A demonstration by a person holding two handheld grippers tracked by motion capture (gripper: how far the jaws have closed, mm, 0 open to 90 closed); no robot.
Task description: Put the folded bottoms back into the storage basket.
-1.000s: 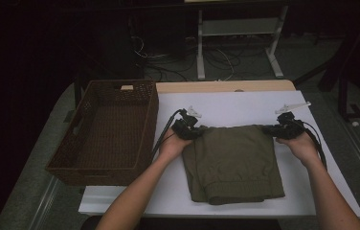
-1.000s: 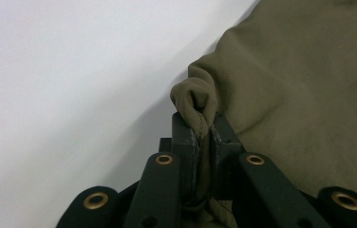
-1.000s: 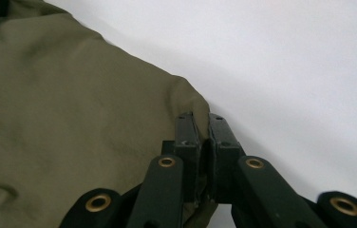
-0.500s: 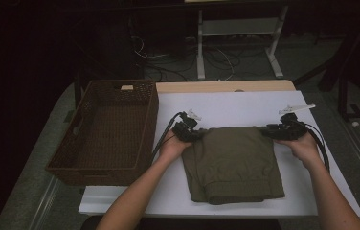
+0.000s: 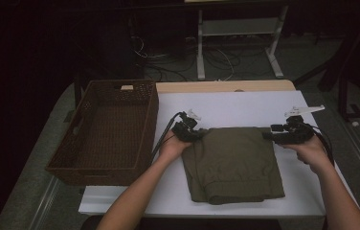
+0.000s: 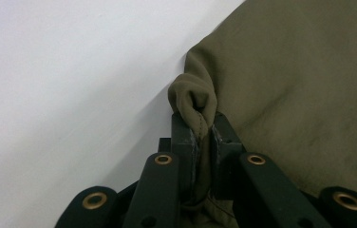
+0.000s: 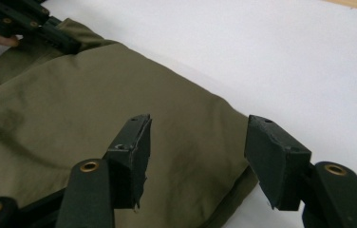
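Now | right gripper (image 7: 193, 156) jaws spread, released since earlier | left gripper (image 6: 200, 142) pinching olive garment (image 5: 233, 163) corner | fold nearly finished.

The cloth (image 5: 235, 163) is plain olive green, without any pattern. The table (image 5: 245, 108) is white, with a pale wooden edge at the far side. The basket (image 5: 102, 134) is dark brown woven wicker. Both grippers (image 5: 191, 130) (image 5: 288, 134) are black, perhaps with small brass-coloured rivets.
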